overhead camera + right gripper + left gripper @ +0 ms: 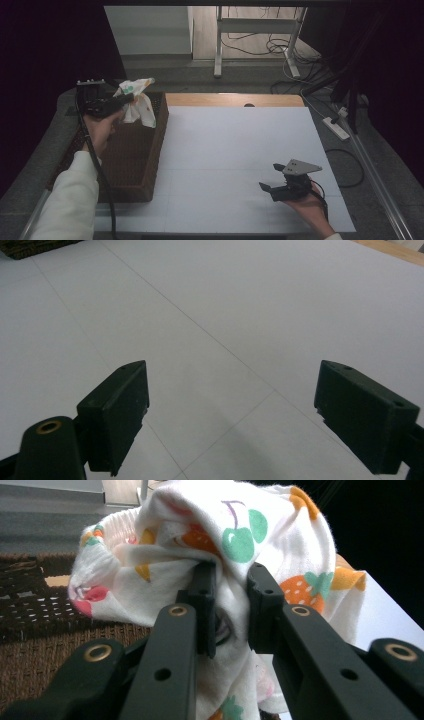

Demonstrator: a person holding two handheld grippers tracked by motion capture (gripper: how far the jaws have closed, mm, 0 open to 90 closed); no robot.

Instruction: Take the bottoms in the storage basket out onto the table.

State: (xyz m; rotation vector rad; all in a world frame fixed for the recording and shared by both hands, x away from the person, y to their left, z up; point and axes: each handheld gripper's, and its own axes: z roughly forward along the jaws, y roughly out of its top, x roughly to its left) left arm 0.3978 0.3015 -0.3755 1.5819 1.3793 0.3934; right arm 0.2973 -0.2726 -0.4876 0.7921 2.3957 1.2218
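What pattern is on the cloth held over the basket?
White cloth printed with green cherries, orange strawberries and pink fruit; clearest in the left gripper view.

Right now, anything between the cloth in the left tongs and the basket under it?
Nothing visible. The left tongs pinch the fruit-print cloth, which hangs above the far end of the wicker basket. The gap below looks open.

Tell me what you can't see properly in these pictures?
- Inside of the woven basket: in the high view, the left forearm and dim light hide it.
- The fruit-print cloth: in the left gripper view, the left gripper clamped on it covers its middle, and the bottom edge cuts it off.
- Basket corner: cut off by the right gripper view's top edge, beyond the open right gripper.
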